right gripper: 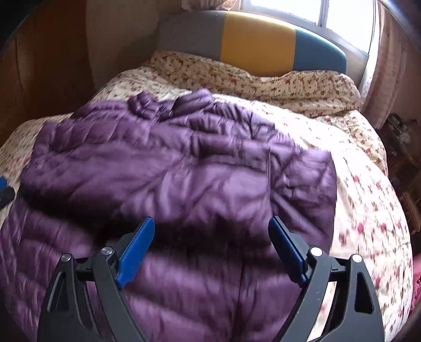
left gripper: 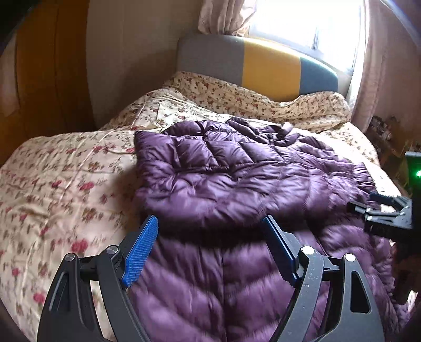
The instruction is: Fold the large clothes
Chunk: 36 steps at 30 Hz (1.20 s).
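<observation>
A purple quilted down jacket (left gripper: 236, 184) lies spread on the bed, with a folded upper layer lying over the lower part near me. It also shows in the right wrist view (right gripper: 171, 171). My left gripper (left gripper: 210, 226) is open and empty, just above the jacket's near part. My right gripper (right gripper: 211, 226) is open and empty over the jacket too. The right gripper also shows at the right edge of the left wrist view (left gripper: 379, 207). A bit of the left gripper shows at the left edge of the right wrist view (right gripper: 4, 189).
The floral bedspread (left gripper: 60, 184) covers the bed on both sides of the jacket. A grey, yellow and blue headboard (left gripper: 263, 65) stands at the far end under a bright window (left gripper: 302, 21). A wooden wardrobe (left gripper: 47, 65) is at the left, clutter (left gripper: 386, 131) at the right.
</observation>
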Tool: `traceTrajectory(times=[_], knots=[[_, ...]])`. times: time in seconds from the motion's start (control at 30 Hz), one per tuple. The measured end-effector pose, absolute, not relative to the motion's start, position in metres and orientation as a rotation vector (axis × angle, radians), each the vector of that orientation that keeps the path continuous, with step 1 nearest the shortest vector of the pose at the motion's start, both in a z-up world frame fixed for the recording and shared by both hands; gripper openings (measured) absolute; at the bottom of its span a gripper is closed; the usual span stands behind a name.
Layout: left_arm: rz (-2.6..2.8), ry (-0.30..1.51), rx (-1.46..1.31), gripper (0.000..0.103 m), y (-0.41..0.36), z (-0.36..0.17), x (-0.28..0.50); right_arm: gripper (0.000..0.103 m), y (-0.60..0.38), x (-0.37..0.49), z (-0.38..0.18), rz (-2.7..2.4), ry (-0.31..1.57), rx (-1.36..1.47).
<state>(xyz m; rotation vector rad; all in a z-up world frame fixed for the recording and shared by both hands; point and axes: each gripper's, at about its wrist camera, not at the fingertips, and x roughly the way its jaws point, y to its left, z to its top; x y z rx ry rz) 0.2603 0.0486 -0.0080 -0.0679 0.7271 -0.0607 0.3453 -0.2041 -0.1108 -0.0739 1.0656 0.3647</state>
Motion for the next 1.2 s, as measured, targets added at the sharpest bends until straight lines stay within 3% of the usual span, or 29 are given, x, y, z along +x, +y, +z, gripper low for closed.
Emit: traceTrajectory(times=[0.47,0.93,1.03,1.13,1.2], knots=[[-0.043,0.710,-0.029,0.084,0.060,-0.006,0.174,0.088,-0.275,0.264,-0.103,0.386,1.184,-0.058],[-0.113,0.873,-0.121,0.084,0.102,-0.051,0.101,0.088,-0.363,0.180,-0.111,0.470,1.355,0.163],[-0.134,0.912,-0.172,0.078,0.109,-0.062,0.086,0.087,-0.366,0.167,-0.110,0.513,1.370,0.207],[-0.151,0.925,-0.234,0.074,0.113,-0.069,0.073,0.085,-0.359,0.152,-0.108,0.551,1.368,0.200],[-0.152,0.921,-0.265,0.074,0.115,-0.070,0.067,0.073,-0.354,0.147,-0.105,0.567,1.357,0.190]])
